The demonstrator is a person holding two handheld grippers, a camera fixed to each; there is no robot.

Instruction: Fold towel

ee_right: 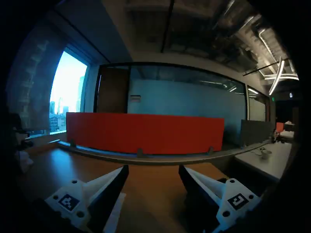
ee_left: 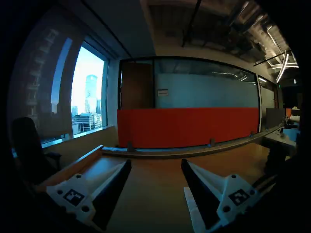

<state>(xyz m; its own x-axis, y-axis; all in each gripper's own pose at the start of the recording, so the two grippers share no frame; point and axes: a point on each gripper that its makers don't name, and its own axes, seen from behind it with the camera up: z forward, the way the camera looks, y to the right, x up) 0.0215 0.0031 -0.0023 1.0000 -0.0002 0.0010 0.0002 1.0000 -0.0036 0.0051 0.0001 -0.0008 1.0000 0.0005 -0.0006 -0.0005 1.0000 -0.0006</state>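
In the left gripper view my left gripper (ee_left: 155,165) is open over a brown wooden table (ee_left: 155,194), with nothing between its fingers. A pale edge of the towel (ee_left: 191,207) lies on the table beside the right finger, mostly hidden by it. In the right gripper view my right gripper (ee_right: 153,169) is open too, held level above the table (ee_right: 151,194). A pale strip of the towel (ee_right: 116,213) shows by the inner side of its left finger. Both cameras look across the table rather than down.
A red divider panel (ee_left: 186,126) runs along the table's far edge, with a glass wall behind. A dark office chair (ee_left: 27,149) stands at the left by a bright window (ee_left: 87,97). A white desk (ee_right: 268,159) with small items lies to the right.
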